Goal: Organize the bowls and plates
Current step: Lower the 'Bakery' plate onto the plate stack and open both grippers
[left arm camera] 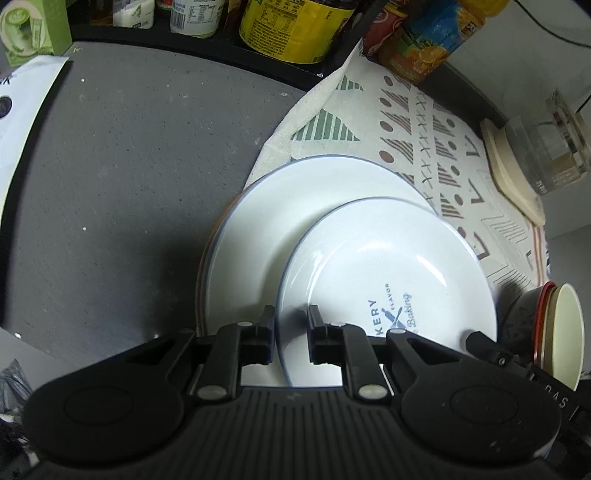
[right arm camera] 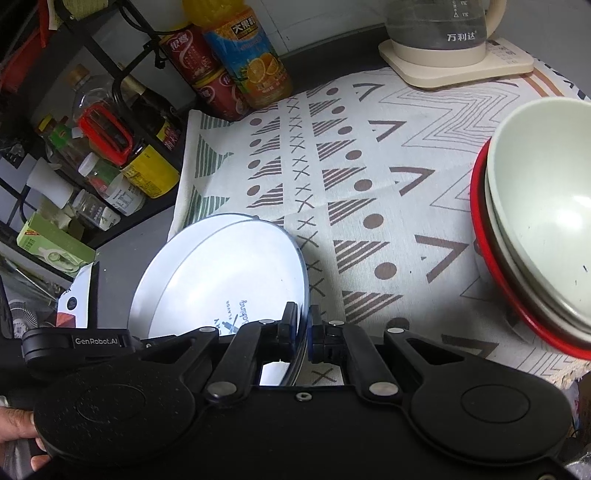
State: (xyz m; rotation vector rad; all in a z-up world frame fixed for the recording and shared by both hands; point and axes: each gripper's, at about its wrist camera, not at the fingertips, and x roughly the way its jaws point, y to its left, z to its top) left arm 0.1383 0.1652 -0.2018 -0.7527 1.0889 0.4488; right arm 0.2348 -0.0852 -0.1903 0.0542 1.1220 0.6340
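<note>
A small white plate (left arm camera: 388,266) with blue "Bakery" print lies slightly tilted over a larger blue-rimmed white plate (left arm camera: 295,206) at the edge of a patterned cloth (left arm camera: 424,129). My left gripper (left arm camera: 291,321) straddles the small plate's left rim, jaws nearly together and pressed on it. In the right wrist view my right gripper (right arm camera: 303,319) is shut on the opposite rim of the same printed plate (right arm camera: 221,280). A stack of cream bowls nested in a red-rimmed bowl (right arm camera: 535,221) stands to the right on the cloth (right arm camera: 369,184); the same bowl stack (left arm camera: 565,325) shows in the left wrist view.
A glass kettle (right arm camera: 443,33) on a cream base stands at the back right. Juice bottle and red cans (right arm camera: 236,66) line the back, beside a black rack of condiment bottles (right arm camera: 110,147). Grey counter (left arm camera: 129,184) stretches to the left. A hand (right arm camera: 14,424) grips the handle.
</note>
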